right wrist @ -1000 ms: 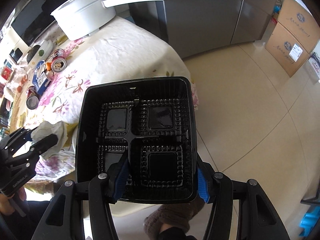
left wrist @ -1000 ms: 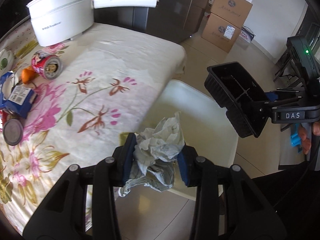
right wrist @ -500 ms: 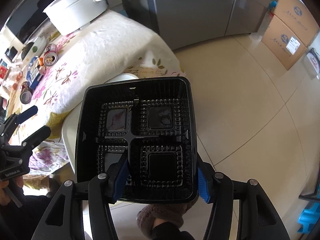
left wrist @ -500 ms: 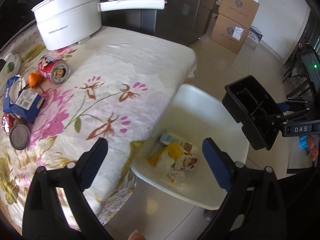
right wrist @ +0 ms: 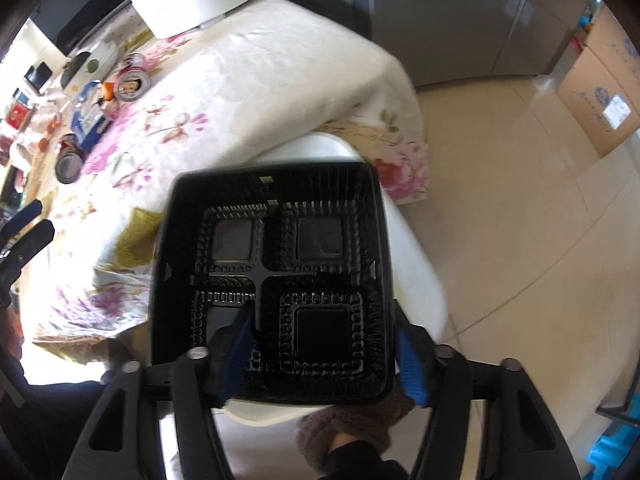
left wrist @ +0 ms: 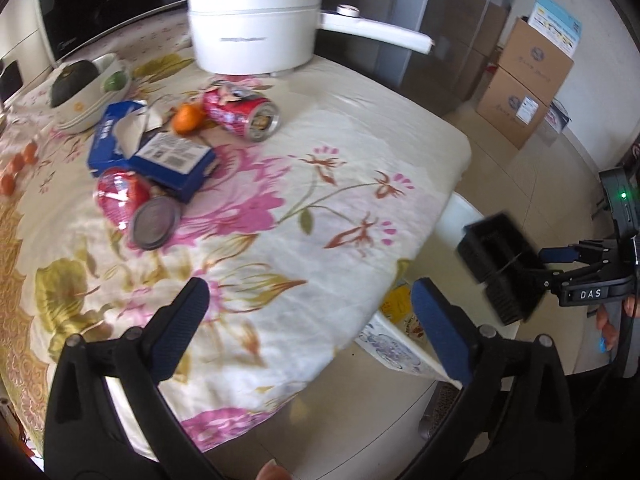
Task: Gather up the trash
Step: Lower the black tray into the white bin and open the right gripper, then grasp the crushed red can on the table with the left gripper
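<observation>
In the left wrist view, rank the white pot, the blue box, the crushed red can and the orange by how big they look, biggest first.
1. White pot
2. Blue box
3. Red can, though it looks close to the box
4. Orange

Black tongs (left wrist: 308, 324) with blue finger pads (left wrist: 440, 332).

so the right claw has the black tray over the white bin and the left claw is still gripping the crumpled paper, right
Not quite. The left claw is open and empty, as the left wrist view shows. The right claw does have the black tray over the white bin.
</observation>
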The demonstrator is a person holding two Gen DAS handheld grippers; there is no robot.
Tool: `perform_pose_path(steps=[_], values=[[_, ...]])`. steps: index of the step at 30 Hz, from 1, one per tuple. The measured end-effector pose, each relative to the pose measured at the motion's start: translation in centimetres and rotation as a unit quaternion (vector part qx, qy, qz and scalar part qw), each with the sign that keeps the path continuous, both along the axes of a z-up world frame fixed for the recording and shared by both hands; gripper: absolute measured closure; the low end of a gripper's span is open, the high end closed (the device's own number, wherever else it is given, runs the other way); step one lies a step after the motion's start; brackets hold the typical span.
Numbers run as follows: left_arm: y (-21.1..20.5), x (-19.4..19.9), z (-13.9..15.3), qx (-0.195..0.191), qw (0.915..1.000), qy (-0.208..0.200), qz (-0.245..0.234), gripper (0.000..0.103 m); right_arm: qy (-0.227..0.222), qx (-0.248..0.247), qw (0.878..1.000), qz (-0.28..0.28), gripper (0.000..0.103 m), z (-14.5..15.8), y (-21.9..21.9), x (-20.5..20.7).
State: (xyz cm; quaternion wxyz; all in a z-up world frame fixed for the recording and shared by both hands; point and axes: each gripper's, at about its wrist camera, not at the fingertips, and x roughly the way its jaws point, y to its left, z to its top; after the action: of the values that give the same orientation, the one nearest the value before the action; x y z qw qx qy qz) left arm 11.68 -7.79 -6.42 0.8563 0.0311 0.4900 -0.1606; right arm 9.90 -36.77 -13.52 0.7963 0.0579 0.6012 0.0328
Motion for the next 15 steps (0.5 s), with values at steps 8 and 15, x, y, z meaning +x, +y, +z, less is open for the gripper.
perform_pose_path(steps=[8,15], values=[[5.4,-0.2,0.8,-0.028,0.998,0.022,0.053,0.001,-0.016,-0.006,1.0,0.004,0.018,1.4,2.4,1.0],[9.6,0.0,1.2,-0.062,0.9926,0.032,0.099,0.001,-0.036,-0.001,0.999,0.012,0.018,2.7,4.8,2.2]])
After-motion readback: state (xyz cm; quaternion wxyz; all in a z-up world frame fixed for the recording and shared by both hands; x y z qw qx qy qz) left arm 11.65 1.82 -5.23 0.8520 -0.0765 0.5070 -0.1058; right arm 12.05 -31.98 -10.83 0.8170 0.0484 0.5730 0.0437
